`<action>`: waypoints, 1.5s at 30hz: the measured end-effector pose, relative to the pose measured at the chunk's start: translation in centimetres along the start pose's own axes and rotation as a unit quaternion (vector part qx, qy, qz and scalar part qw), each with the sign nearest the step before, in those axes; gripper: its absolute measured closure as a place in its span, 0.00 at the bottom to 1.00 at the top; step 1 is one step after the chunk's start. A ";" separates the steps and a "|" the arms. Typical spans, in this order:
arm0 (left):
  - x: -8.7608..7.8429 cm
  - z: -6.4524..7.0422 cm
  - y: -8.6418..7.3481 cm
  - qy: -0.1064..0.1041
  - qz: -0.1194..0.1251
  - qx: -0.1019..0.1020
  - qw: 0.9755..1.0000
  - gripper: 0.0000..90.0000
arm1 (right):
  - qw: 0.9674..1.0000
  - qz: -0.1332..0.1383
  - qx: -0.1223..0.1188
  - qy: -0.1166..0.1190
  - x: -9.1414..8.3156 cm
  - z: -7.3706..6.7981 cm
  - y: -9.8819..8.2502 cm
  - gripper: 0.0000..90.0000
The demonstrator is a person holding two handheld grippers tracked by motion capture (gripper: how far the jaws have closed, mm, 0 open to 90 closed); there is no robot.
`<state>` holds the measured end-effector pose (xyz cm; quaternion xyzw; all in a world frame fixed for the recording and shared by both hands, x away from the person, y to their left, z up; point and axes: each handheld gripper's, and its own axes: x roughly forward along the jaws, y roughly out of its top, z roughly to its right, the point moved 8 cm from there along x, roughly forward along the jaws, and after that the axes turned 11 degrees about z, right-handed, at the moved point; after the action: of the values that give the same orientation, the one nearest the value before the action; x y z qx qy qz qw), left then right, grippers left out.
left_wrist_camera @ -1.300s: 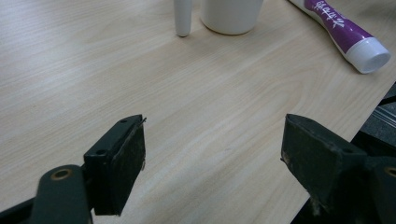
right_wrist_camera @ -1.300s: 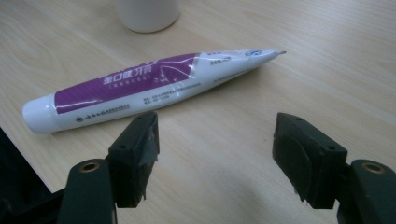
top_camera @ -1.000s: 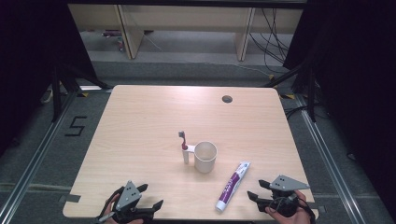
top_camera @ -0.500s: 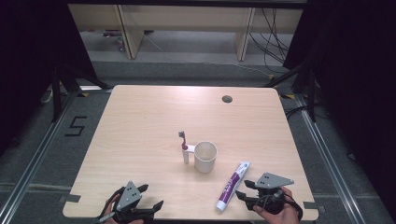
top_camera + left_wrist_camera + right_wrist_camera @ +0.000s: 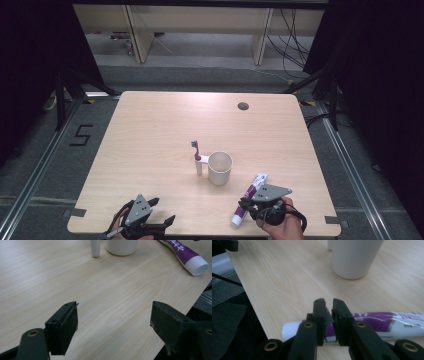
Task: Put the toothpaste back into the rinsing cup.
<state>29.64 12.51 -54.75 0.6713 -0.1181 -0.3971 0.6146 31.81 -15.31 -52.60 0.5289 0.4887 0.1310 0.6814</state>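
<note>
A purple and white toothpaste tube [image 5: 256,184] lies near the table's front right, its white cap toward the front edge. My right gripper [image 5: 243,204] hangs just over the tube's cap end [image 5: 292,331]. Its jaws have just been closing and now stand almost together with nothing pinched between them [image 5: 328,302]; the tube [image 5: 387,325] lies crosswise behind them. A white cup [image 5: 220,167] stands mid-table, with an upright toothbrush [image 5: 198,159] in a small white holder to its left. At the front left my left gripper [image 5: 164,210] rests open and empty [image 5: 113,315].
The wooden table [image 5: 150,130] has a round cable hole [image 5: 243,106] at the back right. Its front edge runs just below both grippers. In the left gripper view the cup [image 5: 121,246] and the tube [image 5: 183,255] lie ahead.
My right gripper has slid left along the front edge to the toothpaste tube, and its jaws have drawn together. The left gripper has stayed where it was.
</note>
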 end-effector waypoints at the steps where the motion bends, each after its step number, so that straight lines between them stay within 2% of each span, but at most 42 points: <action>1: 0.0 0.0 0.0 0.000 0.000 0.000 1.000 0.24 | 1.000 0.000 0.000 0.000 0.0 0.0 0.0 0.95; 6: 0.0 -0.1 -0.1 0.001 0.000 0.000 1.000 0.24 | 1.000 -0.003 -0.014 0.014 1.0 -0.6 0.3 1.00; 11: 0.0 0.0 -0.1 0.000 -0.001 0.000 1.000 0.24 | 1.000 -0.014 -0.015 0.022 1.9 -1.3 0.3 1.00; 14: 0.0 0.0 -0.1 0.002 -0.002 -0.001 1.000 0.24 | 0.999 -0.018 -0.027 0.035 2.7 -1.8 0.3 1.00; 16: 0.1 0.1 0.0 0.001 0.004 -0.004 1.000 0.24 | 0.999 -0.021 -0.027 0.037 2.8 -2.0 0.2 1.00; 22: 0.0 0.0 -0.1 -0.001 -0.001 0.000 1.000 0.24 | 0.998 -0.034 -0.024 0.051 3.2 -2.7 -0.3 1.00; 23: 0.0 0.0 0.0 -0.001 -0.001 0.001 1.000 0.24 | 0.998 -0.040 -0.017 0.047 3.2 -2.8 -0.5 1.00; 24: 0.0 0.1 0.0 -0.001 0.002 -0.001 1.000 0.24 | 0.998 -0.035 -0.020 0.049 3.3 -2.9 -0.5 1.00; 27: 0.1 0.1 0.0 -0.001 0.003 0.000 1.000 0.24 | 0.997 -0.050 -0.017 0.053 3.1 -3.1 -0.8 1.00; 28: 0.0 0.1 0.0 -0.001 0.003 0.000 1.000 0.24 | 0.998 -0.045 -0.020 0.048 3.3 -3.1 -0.8 1.00; 29: 0.0 0.1 0.1 -0.001 0.004 0.000 1.000 0.24 | 0.997 -0.047 -0.028 0.061 3.2 -3.1 -0.9 1.00; 31: 0.0 0.1 0.1 -0.001 0.004 0.001 1.000 0.24 | 0.997 -0.046 -0.026 0.061 3.1 -3.3 -1.1 1.00; 32: 0.0 0.1 0.0 -0.002 0.002 0.001 1.000 0.24 | 0.996 -0.056 -0.018 0.061 2.7 -3.4 -1.3 1.00; 33: -0.1 -0.1 -0.1 0.001 -0.006 0.010 1.000 0.24 | 0.996 -0.049 -0.024 0.064 2.7 -3.3 -1.3 1.00; 34: 0.0 0.1 0.0 0.000 0.004 -0.002 1.000 0.24 | 0.996 -0.056 -0.018 0.063 2.4 -3.4 -1.4 1.00; 35: 0.0 0.1 0.0 0.000 0.004 -0.002 1.000 0.24 | 0.996 -0.057 -0.017 0.065 2.0 -3.4 -1.6 1.00; 38: 0.1 0.2 0.1 -0.001 0.007 -0.001 1.000 0.25 | 0.996 -0.055 -0.022 0.064 1.8 -3.2 -1.8 1.00; 39: 0.0 0.1 0.1 -0.001 0.006 0.000 1.000 0.25 | 0.996 -0.059 -0.012 0.059 1.5 -3.2 -2.1 1.00; 40: 0.0 0.1 0.0 -0.002 0.004 0.002 1.000 0.25 | 0.996 -0.059 -0.012 0.059 1.5 -3.2 -2.1 1.00; 45: -0.1 0.1 0.0 0.002 0.001 0.001 1.000 0.25 | 0.996 -0.061 -0.022 0.055 0.3 -2.8 -2.7 1.00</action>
<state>29.56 12.51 -54.68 0.6725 -0.1186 -0.3951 0.6145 28.76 -14.53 -54.88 0.4754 0.5534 0.1286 0.6718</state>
